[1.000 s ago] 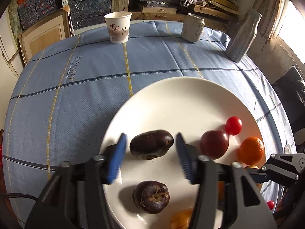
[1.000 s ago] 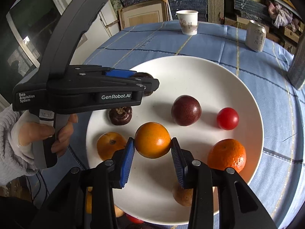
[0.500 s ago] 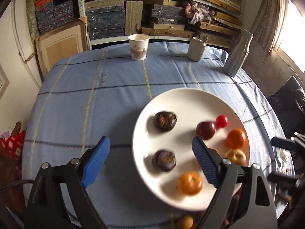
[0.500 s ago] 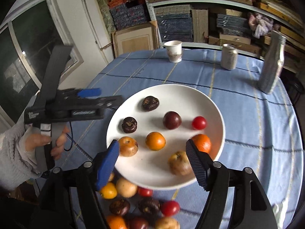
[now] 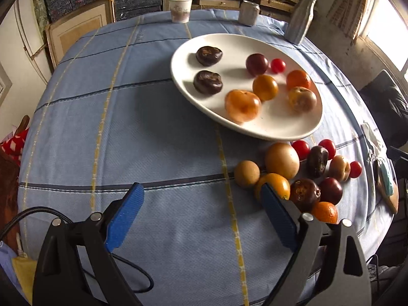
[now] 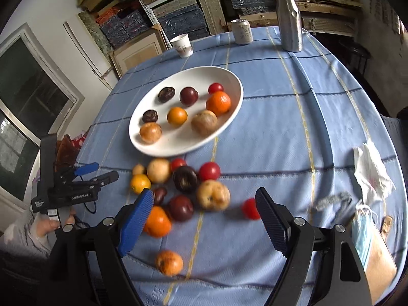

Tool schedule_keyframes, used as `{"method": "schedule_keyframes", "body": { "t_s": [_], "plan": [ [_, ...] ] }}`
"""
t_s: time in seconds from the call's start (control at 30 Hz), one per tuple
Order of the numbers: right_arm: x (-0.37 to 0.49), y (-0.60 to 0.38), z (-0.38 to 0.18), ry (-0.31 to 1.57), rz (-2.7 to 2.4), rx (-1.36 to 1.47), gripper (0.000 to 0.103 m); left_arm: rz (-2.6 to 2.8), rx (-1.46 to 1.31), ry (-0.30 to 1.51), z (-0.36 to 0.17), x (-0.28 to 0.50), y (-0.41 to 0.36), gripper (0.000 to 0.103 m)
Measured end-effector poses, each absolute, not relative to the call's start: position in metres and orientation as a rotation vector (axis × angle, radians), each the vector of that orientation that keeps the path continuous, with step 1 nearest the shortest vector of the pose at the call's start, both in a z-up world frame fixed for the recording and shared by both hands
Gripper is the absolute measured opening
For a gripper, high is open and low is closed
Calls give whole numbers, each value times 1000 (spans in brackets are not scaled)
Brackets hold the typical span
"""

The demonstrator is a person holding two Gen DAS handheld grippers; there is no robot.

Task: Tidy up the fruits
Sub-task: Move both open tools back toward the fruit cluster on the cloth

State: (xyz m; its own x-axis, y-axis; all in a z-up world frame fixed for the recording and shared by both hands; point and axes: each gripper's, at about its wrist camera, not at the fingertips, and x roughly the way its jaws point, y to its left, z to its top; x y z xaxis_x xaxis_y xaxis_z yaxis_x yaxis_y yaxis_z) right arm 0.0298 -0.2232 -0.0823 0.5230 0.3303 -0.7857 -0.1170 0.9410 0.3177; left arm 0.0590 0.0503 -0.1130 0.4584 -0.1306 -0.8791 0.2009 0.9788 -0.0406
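Both grippers, left gripper [image 5: 200,219] and right gripper [image 6: 204,219], are opening, empty.

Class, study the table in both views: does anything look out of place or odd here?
Yes. One small orange-brown fruit lies alone on the blue tablecloth, apart from the loose fruit pile beside the white plate. A crumpled white bag and face mask clutter the table's right edge.

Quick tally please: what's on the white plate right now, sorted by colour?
On the white plate:
dark brown wrinkled fruits: 2
dark red plum: 1
small red tomato: 1
orange-to-tan fruits: 4
Total: 8
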Motion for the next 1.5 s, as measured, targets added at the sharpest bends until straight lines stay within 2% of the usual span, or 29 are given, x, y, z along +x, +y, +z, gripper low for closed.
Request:
{"method": "schedule_keyframes", "body": {
  "t_s": [0.4, 0.53, 0.67, 0.87, 1.2, 1.5],
  "plan": [
    [9, -252, -81, 975, 181, 255, 86, -192, 118, 1110, -135, 88, 32, 90],
    [15, -249, -81, 977, 195, 250, 86, -183, 120, 1104, -135, 87, 35, 93],
    [23, -240, -81, 982, 229, 233, 86, -122, 137, 1091, -130, 79, 54, 93],
    [30, -232, -85, 1005, 259, 219, 86, -92, 18, 1105, -122, 62, 91, 93],
    [28, -239, -86, 1009, 237, 231, 86, -217, 121, 1086, -127, 60, 41, 93],
    [23, -246, -89, 1021, 202, 249, 86, -240, 65, 1102, -134, 85, 38, 92]
  ]
}}
